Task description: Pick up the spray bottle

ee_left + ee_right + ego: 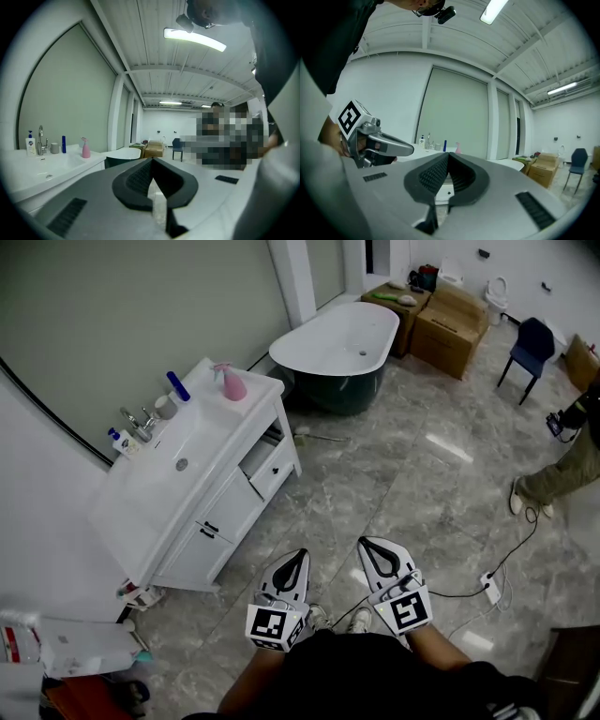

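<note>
Bottle [232,382] is the pink one, upright at the far end of the white table [246,409], near a blue tube [178,386]; left gripper [296,559] and right gripper [375,547] hang well short of it, jaws clenched on nothing; I'd step closer first, spread one gripper's jaws wide, come in level; grab mid-body, below the trigger, so it doesn't tip.
</note>
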Available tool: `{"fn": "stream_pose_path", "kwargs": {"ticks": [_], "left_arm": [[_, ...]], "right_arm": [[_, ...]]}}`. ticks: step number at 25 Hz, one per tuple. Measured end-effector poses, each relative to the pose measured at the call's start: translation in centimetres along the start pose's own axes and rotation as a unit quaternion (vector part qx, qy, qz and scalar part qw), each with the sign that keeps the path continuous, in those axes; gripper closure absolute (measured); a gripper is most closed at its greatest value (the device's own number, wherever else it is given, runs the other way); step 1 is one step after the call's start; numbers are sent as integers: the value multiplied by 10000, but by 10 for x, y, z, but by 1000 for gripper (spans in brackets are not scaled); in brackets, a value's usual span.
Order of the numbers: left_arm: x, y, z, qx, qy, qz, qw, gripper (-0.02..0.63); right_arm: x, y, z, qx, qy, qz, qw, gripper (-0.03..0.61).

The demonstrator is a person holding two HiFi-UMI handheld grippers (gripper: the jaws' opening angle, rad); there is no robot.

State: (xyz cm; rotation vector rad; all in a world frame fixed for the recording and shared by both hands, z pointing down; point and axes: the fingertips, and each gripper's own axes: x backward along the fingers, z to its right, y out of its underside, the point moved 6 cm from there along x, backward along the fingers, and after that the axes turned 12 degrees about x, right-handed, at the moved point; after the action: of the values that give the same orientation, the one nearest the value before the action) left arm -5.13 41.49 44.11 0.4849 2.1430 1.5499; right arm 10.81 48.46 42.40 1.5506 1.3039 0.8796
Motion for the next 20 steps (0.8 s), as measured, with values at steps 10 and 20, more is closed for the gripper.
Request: {"fn": "stream_pose_path", "kwargs": {"ticks": [10,20], "left_arm": [[7,-7,-33,63,25,47,10000,618],[19,-14,-74,83,58,124,9999,618]], "right_arm": [[-30,-10,-16,-99,40,40,9999,580],[-69,-16,-41,-211,128,-13,9997,255]]}}
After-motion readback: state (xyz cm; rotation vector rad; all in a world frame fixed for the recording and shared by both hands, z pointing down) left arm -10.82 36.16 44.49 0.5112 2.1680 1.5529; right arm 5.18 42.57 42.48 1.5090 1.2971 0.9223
